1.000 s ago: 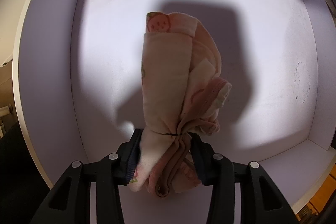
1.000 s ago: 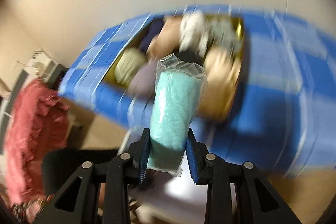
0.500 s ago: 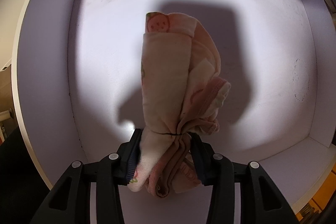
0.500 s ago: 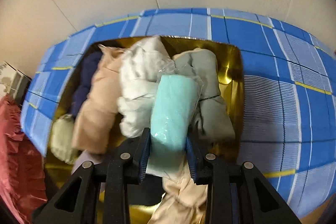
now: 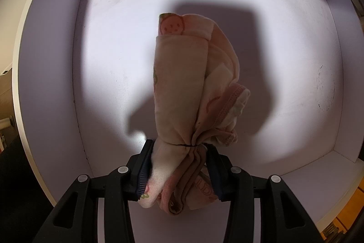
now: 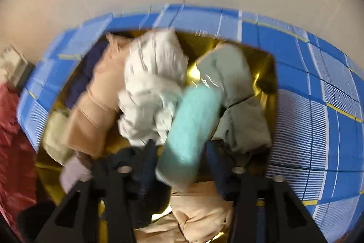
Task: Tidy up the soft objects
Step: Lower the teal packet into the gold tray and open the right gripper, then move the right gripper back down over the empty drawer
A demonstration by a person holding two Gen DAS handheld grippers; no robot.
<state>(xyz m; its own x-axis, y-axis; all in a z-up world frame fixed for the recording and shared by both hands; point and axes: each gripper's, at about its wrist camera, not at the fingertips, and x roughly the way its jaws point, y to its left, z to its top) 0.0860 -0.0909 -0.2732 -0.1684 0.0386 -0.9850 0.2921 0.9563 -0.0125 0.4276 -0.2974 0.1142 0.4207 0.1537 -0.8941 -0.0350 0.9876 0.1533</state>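
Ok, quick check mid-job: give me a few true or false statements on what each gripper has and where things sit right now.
1. The left gripper is clamped on a pink printed cloth bundle. True.
2. That bundle hangs over a blue checked cloth. False: a white bin lies beneath it.
3. The right gripper pinches the teal roll tightly. False: its jaws have just been opening, gaps show beside the roll.
4. The teal roll lies among other cloth bundles in the gold tray. True.
5. The gold tray is bare. False: it holds several bundles.
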